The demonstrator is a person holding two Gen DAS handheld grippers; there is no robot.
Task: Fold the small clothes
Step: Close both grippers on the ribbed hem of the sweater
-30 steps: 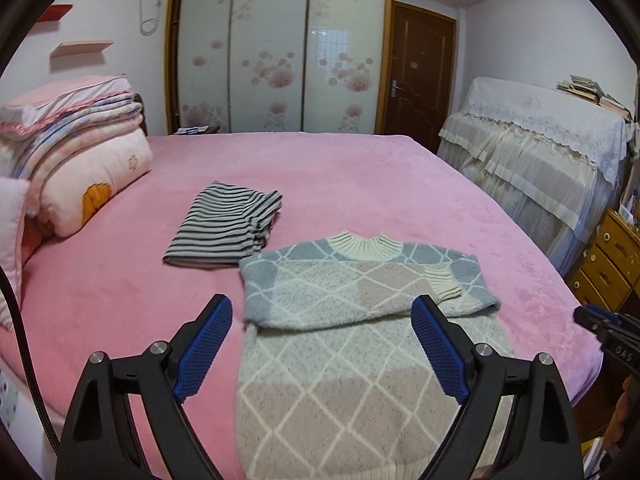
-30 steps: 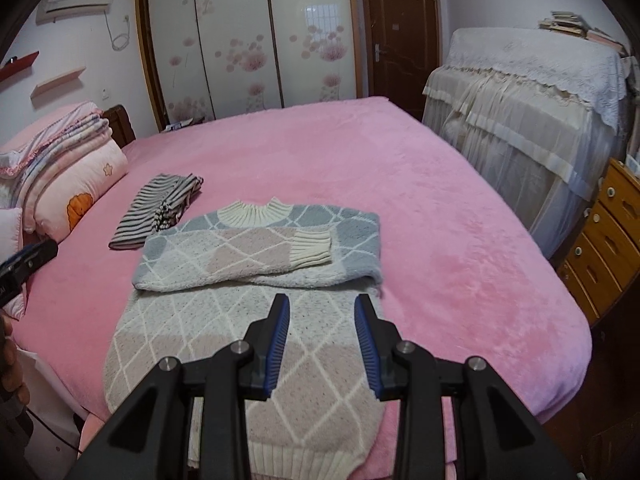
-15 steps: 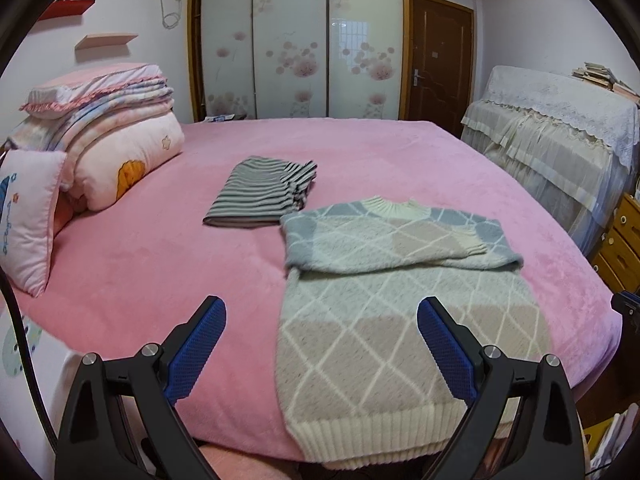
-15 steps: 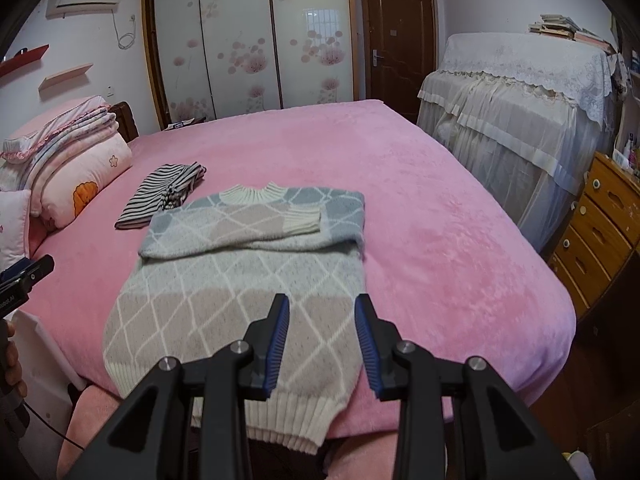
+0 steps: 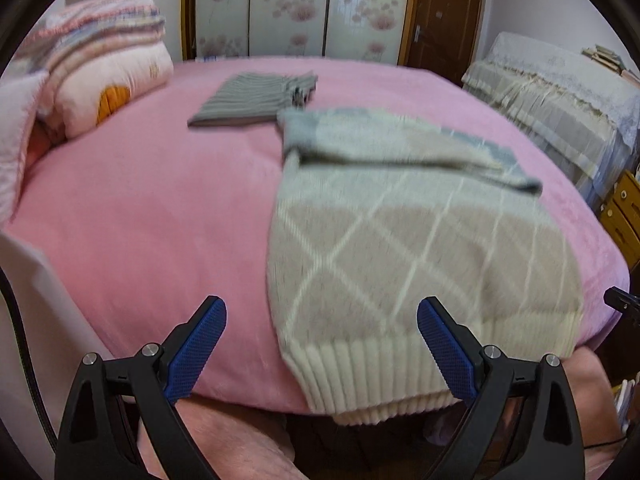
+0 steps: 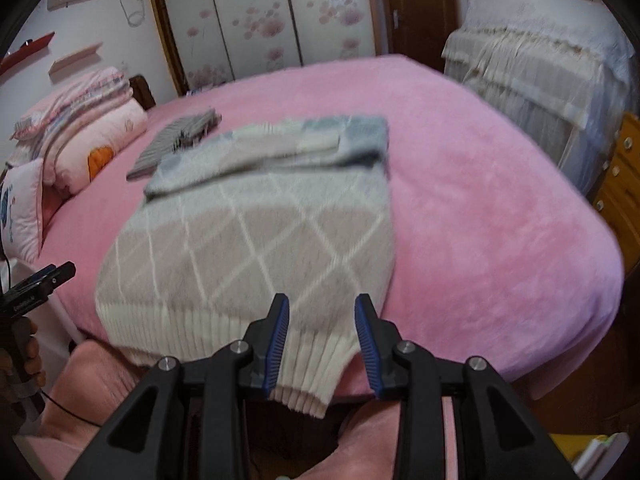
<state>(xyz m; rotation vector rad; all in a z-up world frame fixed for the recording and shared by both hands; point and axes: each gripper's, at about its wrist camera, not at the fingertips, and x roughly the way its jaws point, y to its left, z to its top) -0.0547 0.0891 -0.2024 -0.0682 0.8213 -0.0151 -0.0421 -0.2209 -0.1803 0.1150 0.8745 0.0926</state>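
Dropped lower toward sweater (image 5: 420, 264) hem (image 6: 224, 336) at bed (image 5: 160, 216) edge. Left claw (image 5: 320, 344) wide, right claw (image 6: 322, 340) narrow, both empty. Best pinch both ribbed corners evenly, lift toward folded sleeves; striped garment (image 5: 248, 98) beyond.

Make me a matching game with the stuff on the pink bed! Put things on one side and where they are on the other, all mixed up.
Things:
1. grey and beige diamond-pattern knitted sweater
2. grey striped folded garment
3. stack of pink folded quilts
4. wooden chest of drawers

Places:
A. beside the bed, at the right edge of the view
B. at the head of the bed, on the left
C. hem hanging over the near edge of the bed
D. flat on the bed, beyond the sweater's left shoulder

Pairs: 1-C, 2-D, 3-B, 4-A
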